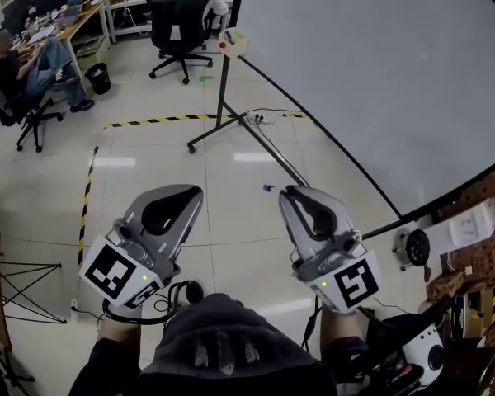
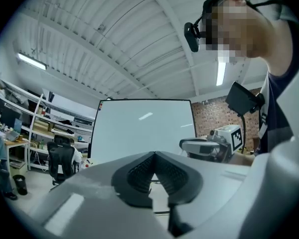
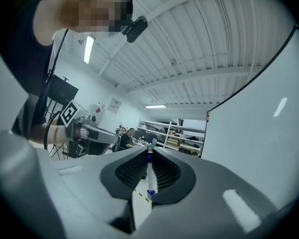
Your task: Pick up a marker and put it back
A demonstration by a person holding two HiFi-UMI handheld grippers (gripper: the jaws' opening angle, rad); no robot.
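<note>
My right gripper (image 1: 287,193) (image 3: 149,152) is shut on a white marker (image 3: 150,183) with a blue cap. The marker stands upright between the pads, and a blue end (image 1: 268,188) pokes out beside the jaw tips in the head view. My left gripper (image 1: 195,193) (image 2: 153,154) is shut with nothing in it, its pads meeting at the tip. I hold both grippers close to the body, above the floor. The large whiteboard (image 1: 379,73) (image 2: 139,128) (image 3: 261,133) stands ahead and to the right. A small marker tray (image 1: 233,41) with red and blue items sits at its far corner.
The whiteboard's black stand legs (image 1: 223,126) spread over the floor ahead. Yellow-black tape (image 1: 157,120) marks the floor. A black office chair (image 1: 180,23) and a seated person (image 1: 25,64) are at the far desks. A cable reel (image 1: 413,247) lies by the brick wall on the right.
</note>
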